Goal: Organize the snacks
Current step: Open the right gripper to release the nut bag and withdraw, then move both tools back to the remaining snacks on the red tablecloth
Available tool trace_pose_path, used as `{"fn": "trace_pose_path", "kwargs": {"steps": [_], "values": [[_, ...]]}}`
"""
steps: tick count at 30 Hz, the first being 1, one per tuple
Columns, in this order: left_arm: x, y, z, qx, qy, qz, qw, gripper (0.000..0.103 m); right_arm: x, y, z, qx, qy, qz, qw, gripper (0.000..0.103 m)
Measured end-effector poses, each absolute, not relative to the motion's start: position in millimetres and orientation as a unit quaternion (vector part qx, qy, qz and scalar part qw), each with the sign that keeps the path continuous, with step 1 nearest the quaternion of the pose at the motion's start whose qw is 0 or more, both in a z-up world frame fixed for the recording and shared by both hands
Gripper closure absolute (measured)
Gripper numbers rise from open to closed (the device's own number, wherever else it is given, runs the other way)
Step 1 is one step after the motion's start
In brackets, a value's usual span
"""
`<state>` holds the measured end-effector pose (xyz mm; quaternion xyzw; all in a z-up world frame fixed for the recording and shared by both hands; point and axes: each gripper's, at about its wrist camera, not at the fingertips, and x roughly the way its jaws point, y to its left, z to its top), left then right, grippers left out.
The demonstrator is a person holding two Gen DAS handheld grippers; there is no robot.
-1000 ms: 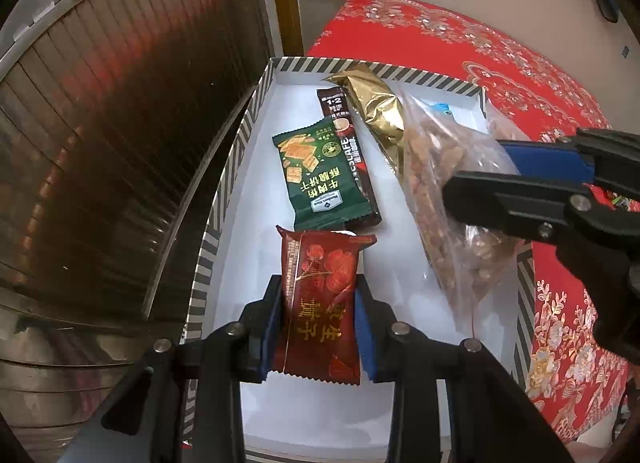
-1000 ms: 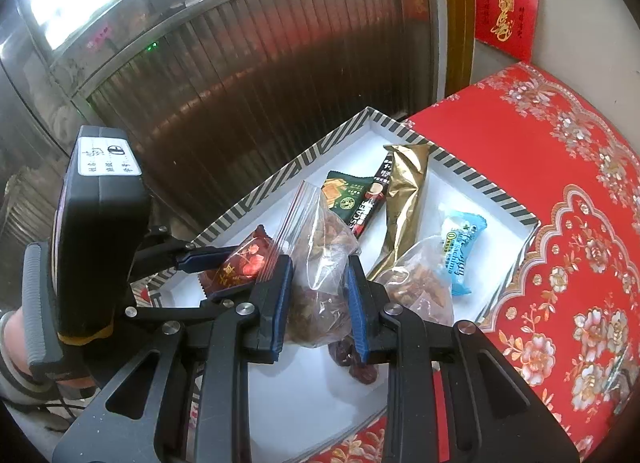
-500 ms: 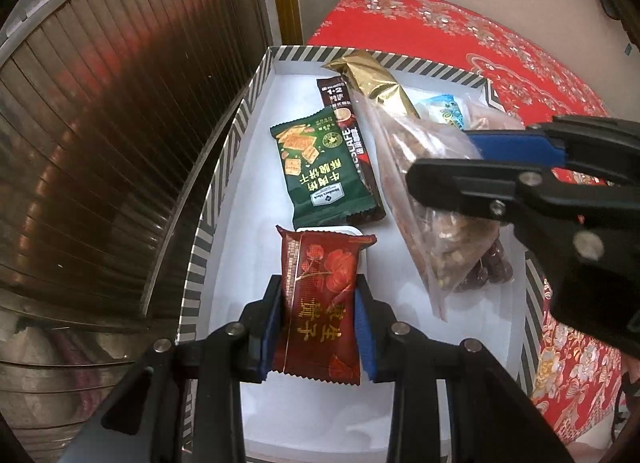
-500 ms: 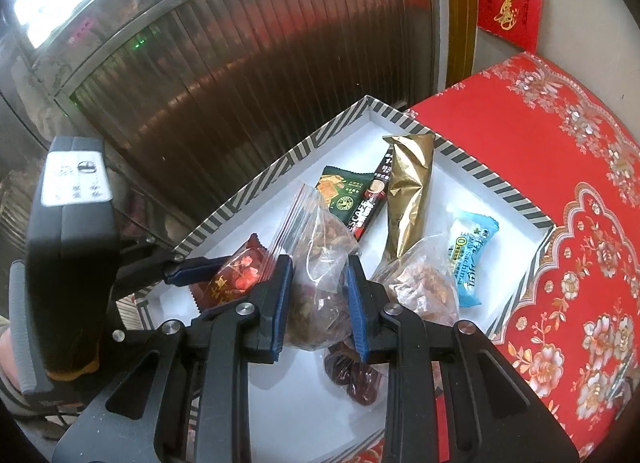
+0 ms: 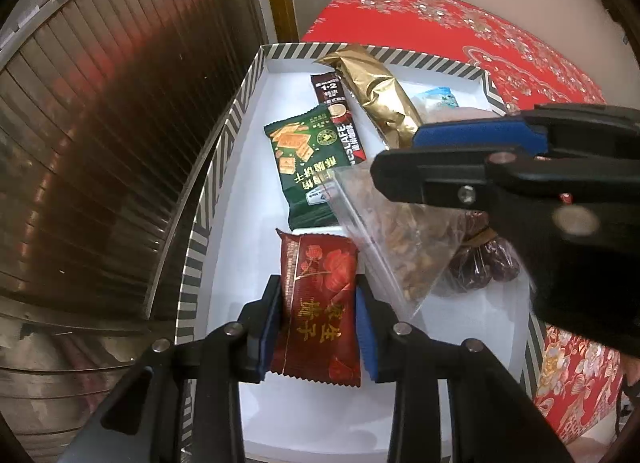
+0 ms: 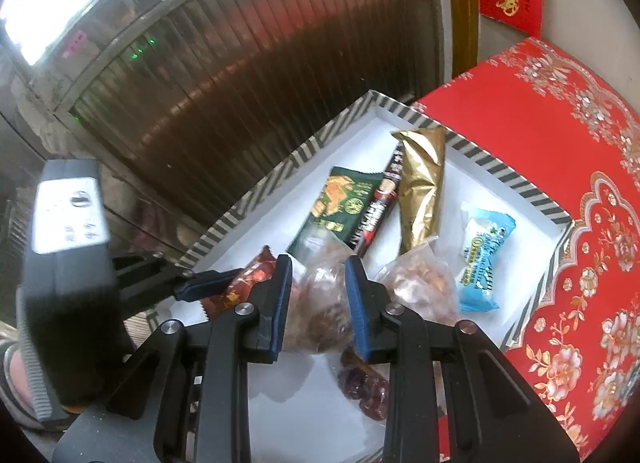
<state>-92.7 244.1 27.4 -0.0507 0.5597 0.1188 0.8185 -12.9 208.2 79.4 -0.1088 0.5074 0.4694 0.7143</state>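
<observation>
A white box with a striped rim (image 5: 224, 135) (image 6: 288, 167) holds the snacks. My left gripper (image 5: 318, 283) stands low over its near end with a dark red snack packet (image 5: 318, 303) (image 6: 248, 283) between the pads. The jaws are opening, and the pads still touch the packet's edges. My right gripper (image 6: 318, 263) (image 5: 396, 155) is shut on a clear zip bag of nuts (image 6: 320, 303) (image 5: 404, 247). The bag hangs just right of the red packet, its bottom corner near the box floor.
In the box lie a green cracker packet (image 5: 304, 159), a coffee stick (image 5: 340, 119), a gold packet (image 5: 376, 95), a blue sweet (image 6: 484, 255), a second nut bag (image 6: 420, 283) and dates (image 6: 364, 383). A red patterned cloth (image 6: 560, 143) lies right; a metal shutter (image 5: 100, 123) stands left.
My right gripper has carried the nut bag lower and closer to the left gripper, so the bag now overlaps the green packet's near end. The left gripper and red packet stayed put.
</observation>
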Motion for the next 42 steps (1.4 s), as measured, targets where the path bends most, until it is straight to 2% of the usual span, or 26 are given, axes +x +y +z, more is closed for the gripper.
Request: {"fn": "trace_pose_path", "kwargs": {"steps": [5,13,16,24,35,36,38,42], "values": [[-98,244,32,-0.045,0.555,0.124,0.821,0.037,-15,203,88,-0.096,0.499,0.479,0.716,0.076],[-104,239,58,-0.027,0.533,0.128,0.836,0.032,-14,177,105,-0.085,0.480,0.471,0.735,0.076],[-104,236,74,-0.022,0.517,0.124,0.847,0.026,-9,163,109,-0.076,0.479,0.462,0.742,0.076],[-80,206,94,0.000,0.498,0.099,0.861,0.024,2,120,114,-0.062,0.479,0.428,0.764,0.076],[-32,129,92,0.042,0.500,0.025,0.864,0.023,12,21,111,-0.031,0.491,0.332,0.805,0.075],[-28,121,90,0.045,0.502,0.017,0.863,0.023,13,11,111,-0.028,0.493,0.322,0.808,0.073],[-20,105,88,0.053,0.504,0.001,0.862,0.023,14,-14,109,-0.017,0.496,0.296,0.816,0.059],[-4,70,84,0.064,0.508,-0.030,0.858,0.023,14,-69,105,0.018,0.504,0.247,0.828,0.059]]}}
